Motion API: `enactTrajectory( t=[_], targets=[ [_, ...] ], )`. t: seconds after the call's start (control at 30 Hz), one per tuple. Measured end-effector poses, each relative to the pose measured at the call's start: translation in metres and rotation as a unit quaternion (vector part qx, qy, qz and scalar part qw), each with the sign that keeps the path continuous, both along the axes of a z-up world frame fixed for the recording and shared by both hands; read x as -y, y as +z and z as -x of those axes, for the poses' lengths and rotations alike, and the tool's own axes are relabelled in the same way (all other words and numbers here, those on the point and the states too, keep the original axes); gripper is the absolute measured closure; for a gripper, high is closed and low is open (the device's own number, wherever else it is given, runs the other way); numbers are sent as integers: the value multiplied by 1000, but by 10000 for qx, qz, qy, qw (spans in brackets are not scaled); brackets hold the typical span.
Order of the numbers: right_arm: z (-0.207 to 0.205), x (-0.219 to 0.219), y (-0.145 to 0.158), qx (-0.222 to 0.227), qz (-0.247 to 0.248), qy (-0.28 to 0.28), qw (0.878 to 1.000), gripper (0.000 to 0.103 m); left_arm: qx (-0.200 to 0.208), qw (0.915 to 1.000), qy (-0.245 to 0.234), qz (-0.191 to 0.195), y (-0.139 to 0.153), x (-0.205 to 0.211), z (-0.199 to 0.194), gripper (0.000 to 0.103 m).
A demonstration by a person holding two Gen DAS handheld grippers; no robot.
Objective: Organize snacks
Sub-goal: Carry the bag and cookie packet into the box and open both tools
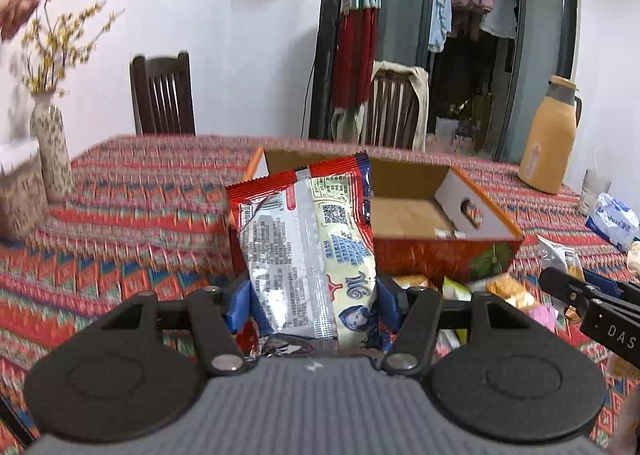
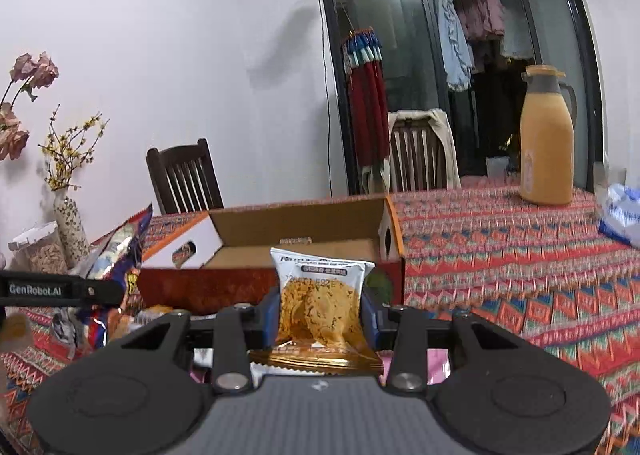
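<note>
Left tongs (image 1: 310, 295) clamped on red-and-white snack packet (image 1: 308, 239), held upright above the worktop (image 1: 140, 207), near side of open cardboard box (image 1: 400, 211). Right tongs (image 2: 320, 313) clamped on cracker packet (image 2: 320, 303), likewise before the box.

Both grippers share one build: a grey ribbed body, black linkage arms with round silver screws, and blue fingers (image 1: 240, 305). White lettering marks their black side bars.

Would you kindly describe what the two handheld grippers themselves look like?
Both match: the left gripper and right gripper have matte black linkage arms with silver pivot pins, blue finger pads and a ribbed grey body. White lettering marks their black sides.
</note>
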State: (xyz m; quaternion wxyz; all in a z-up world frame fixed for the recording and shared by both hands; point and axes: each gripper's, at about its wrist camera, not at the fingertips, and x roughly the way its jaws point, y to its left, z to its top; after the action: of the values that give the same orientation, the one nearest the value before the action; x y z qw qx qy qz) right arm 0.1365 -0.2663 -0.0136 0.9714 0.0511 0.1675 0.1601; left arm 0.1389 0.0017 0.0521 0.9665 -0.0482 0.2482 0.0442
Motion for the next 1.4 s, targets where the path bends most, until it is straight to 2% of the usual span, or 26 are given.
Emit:
enactTrajectory(
  t=[0.37,0.6,0.7,0.8,0.9,0.97,1.13,1.3,1.4],
  targets=[
    [-46,-20,48,441,169,-5,9989,63,417,9988,49,-258,42,0,-50,41],
    [-103,-40,70,475,172,-28,9987,63,374,9986,95,-353,45,2,-101,41],
    [-134,-48,65,333,155,-86,9993,63,357,9985,166,-371,39,1,-125,41],
    [-157,-50,46,192,71,-191,9996,63,348,9980,299,-430,24,-2,-142,41],
    [-172,-45,28,-236,158,-137,9995,63,497,9970,445,-392,5,-7,-147,41],
    [-174,-45,24,-317,140,-108,9993,63,355,9977,294,-499,-1,-8,-154,41],
    [-175,-60,11,-400,399,-38,9984,63,44,9989,300,-367,-14,-17,-165,41],
    [-177,-65,5,-479,496,-85,9976,62,77,9987,274,-414,-18,-15,-162,40],
    [-173,-64,6,-459,489,-85,9977,57,153,9985,318,-419,-17,-15,-161,30]
  ],
)
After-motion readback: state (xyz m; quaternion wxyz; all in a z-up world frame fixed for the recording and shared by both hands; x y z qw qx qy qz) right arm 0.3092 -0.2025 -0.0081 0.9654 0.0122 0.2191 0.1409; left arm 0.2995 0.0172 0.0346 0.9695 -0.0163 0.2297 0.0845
